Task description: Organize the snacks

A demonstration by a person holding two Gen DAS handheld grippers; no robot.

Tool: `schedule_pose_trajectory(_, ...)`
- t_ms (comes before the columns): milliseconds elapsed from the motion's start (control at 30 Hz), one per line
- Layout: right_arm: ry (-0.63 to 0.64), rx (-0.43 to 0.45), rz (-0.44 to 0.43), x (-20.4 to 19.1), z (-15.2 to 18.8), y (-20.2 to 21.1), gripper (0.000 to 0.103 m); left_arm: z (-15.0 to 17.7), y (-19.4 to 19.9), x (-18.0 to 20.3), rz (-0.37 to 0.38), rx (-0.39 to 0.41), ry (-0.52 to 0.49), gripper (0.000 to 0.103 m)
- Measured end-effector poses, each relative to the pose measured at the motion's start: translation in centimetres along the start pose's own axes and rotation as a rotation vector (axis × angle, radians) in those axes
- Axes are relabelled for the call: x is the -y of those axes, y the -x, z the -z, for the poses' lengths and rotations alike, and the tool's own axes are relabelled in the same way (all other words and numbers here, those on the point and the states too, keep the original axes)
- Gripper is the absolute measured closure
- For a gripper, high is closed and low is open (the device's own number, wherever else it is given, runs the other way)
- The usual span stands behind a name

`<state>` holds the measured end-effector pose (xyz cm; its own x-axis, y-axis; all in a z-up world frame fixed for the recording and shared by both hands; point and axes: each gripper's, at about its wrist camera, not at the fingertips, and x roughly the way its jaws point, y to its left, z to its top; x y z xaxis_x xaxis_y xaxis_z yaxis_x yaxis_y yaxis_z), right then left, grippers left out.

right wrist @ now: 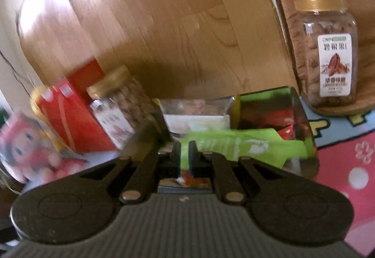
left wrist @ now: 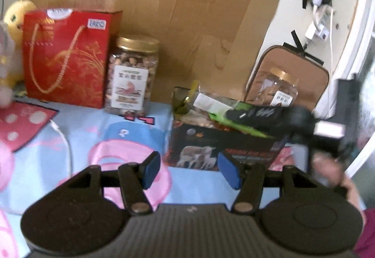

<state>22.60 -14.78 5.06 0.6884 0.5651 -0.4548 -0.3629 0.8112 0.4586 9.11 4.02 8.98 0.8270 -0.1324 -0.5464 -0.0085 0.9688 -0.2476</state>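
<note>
Right tool (right wrist: 184,157), lower centre, clamped on green packet (right wrist: 234,143); left tool (left wrist: 188,170) apart, empty. Right-frame nut jar (right wrist: 325,51) label reads "碧根果"; other labels blurred.

A box (left wrist: 222,147) sits on the cloth (left wrist: 93,131), packets (right wrist: 236,143) piled in it. Left of it stands a jar (left wrist: 131,77), then a gift bag (left wrist: 68,56) further left. Behind everything leans a board (left wrist: 164,11). Right of the box, another jar (right wrist: 325,51) stands against a cushion (right wrist: 365,23).
</note>
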Motion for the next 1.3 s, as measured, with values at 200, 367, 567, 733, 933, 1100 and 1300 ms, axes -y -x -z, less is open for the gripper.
schedule_pose_trajectory(200,-0.088,0.128,-0.018,1.5,2.3,6.8,0.091,2.3,1.0,1.8,-0.009,-0.008,-0.052,0.047)
schedule_pose_trajectory(367,-0.084,0.149,0.013,1.7,6.1,11.6,0.075,5.3,1.9,4.3,-0.032,-0.020,-0.125,0.045)
schedule_pose_trajectory(567,-0.027,0.142,0.078,1.4,11.1,15.5,0.065,8.3,4.2,6.0,-0.085,-0.007,-0.156,0.010)
schedule_pose_trajectory(733,-0.029,0.093,0.092,1.2,14.1,17.7,0.048,9.6,5.8,7.0,-0.129,0.005,-0.173,0.000)
schedule_pose_trajectory(933,-0.053,0.050,0.067,0.6,16.1,18.9,0.040,10.6,6.5,6.8,-0.184,-0.023,-0.158,0.000)
schedule_pose_trajectory(1100,-0.038,0.047,0.048,-0.3,16.7,19.3,0.029,11.4,6.0,6.4,-0.220,-0.081,-0.142,0.000)
schedule_pose_trajectory(1300,-0.037,0.045,0.050,-0.6,17.1,19.2,0.023,11.7,6.0,6.4,-0.241,-0.076,-0.154,0.000)
